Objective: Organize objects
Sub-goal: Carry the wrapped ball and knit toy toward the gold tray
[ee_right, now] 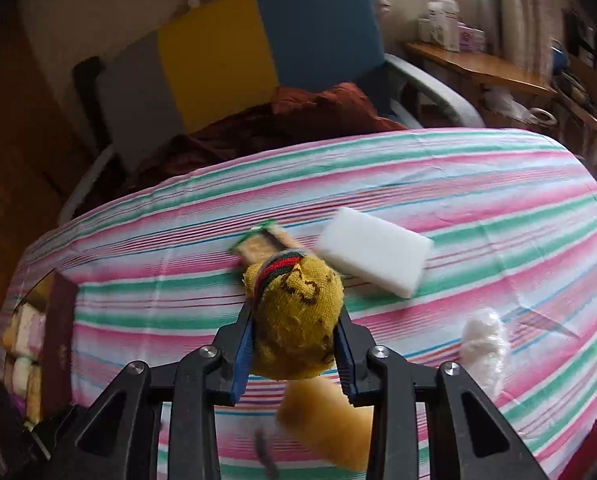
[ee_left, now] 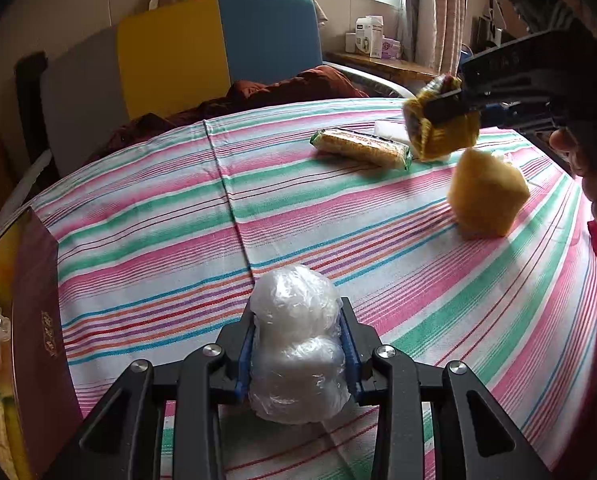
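Note:
In the left wrist view my left gripper [ee_left: 298, 316] is shut on a white bundle wrapped in clear plastic [ee_left: 294, 364], low over the striped tablecloth [ee_left: 178, 240]. At the upper right of that view my right gripper [ee_left: 438, 108] holds a rolled mustard-yellow sock [ee_left: 446, 136] in the air. In the right wrist view the right gripper [ee_right: 296, 312] is shut on that sock [ee_right: 298, 328], which has a red and green band. A yellow spongy block [ee_left: 486, 196] lies on the cloth just under it [ee_right: 326, 420].
A cracker packet [ee_left: 362, 148] and a white foam block [ee_right: 374, 256] lie farther back on the table. A second plastic-wrapped bundle [ee_right: 484, 344] lies at the right. A dark red box [ee_left: 38, 320] with several packets stands at the left edge. A hand [ee_left: 594, 184] shows at right.

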